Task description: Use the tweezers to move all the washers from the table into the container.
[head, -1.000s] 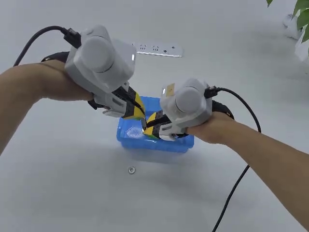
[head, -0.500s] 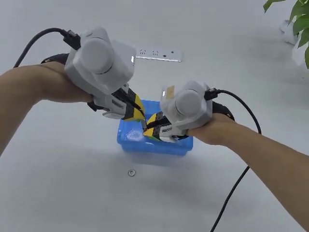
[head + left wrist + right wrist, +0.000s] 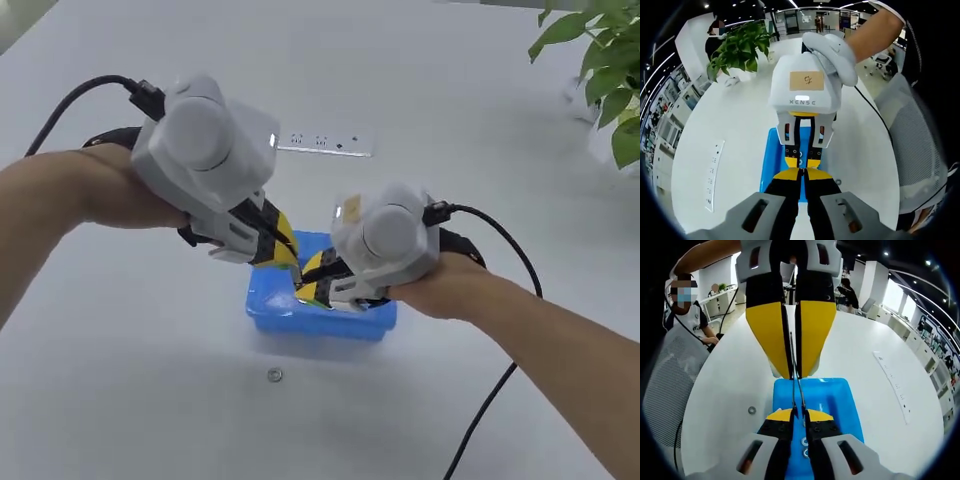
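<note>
One washer (image 3: pixel 274 375) lies on the table (image 3: pixel 120 400) just in front of the blue container (image 3: pixel 262 300), exactly where it lay a second ago; only my headset's aim has shifted. Over the container, the left gripper (image 3: pixel 801 172) is clenched on the tweezers (image 3: pixel 795 375), and the right gripper (image 3: pixel 793 415), facing it tip to tip, is clamped on the same pair's lower end. I judge this a mid-air handover. Two washers (image 3: pixel 804 442) already sit inside the container. Neither claw has moved, so the task hasn't advanced; that last washer waits until one claw lets go.
</note>
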A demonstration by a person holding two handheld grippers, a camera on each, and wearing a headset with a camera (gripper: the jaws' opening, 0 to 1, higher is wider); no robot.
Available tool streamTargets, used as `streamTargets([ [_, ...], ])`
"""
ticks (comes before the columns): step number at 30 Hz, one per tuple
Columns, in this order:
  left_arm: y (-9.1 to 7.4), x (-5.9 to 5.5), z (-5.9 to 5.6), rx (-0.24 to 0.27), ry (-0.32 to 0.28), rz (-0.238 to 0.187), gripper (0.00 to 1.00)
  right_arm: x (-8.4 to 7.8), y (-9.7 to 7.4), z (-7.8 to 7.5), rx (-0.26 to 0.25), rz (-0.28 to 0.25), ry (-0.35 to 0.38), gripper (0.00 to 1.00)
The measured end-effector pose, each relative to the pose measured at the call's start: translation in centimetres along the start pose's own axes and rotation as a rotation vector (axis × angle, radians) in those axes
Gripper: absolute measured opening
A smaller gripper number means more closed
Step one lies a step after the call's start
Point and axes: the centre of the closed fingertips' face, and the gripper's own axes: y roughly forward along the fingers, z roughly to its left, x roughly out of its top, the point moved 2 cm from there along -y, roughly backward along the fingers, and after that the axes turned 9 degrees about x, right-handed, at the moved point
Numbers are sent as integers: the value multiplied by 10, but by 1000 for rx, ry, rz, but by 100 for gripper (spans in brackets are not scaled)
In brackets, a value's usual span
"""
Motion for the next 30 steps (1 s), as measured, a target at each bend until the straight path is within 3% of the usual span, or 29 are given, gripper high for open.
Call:
streamTargets([
  [16, -21, 8, -25, 2, 19, 19, 6, 14, -7, 29, -5, -9, -24, 11],
  [30, -25, -2, -50, -14, 5, 38, 6, 15, 6, 56, 30, -8, -27, 12],
])
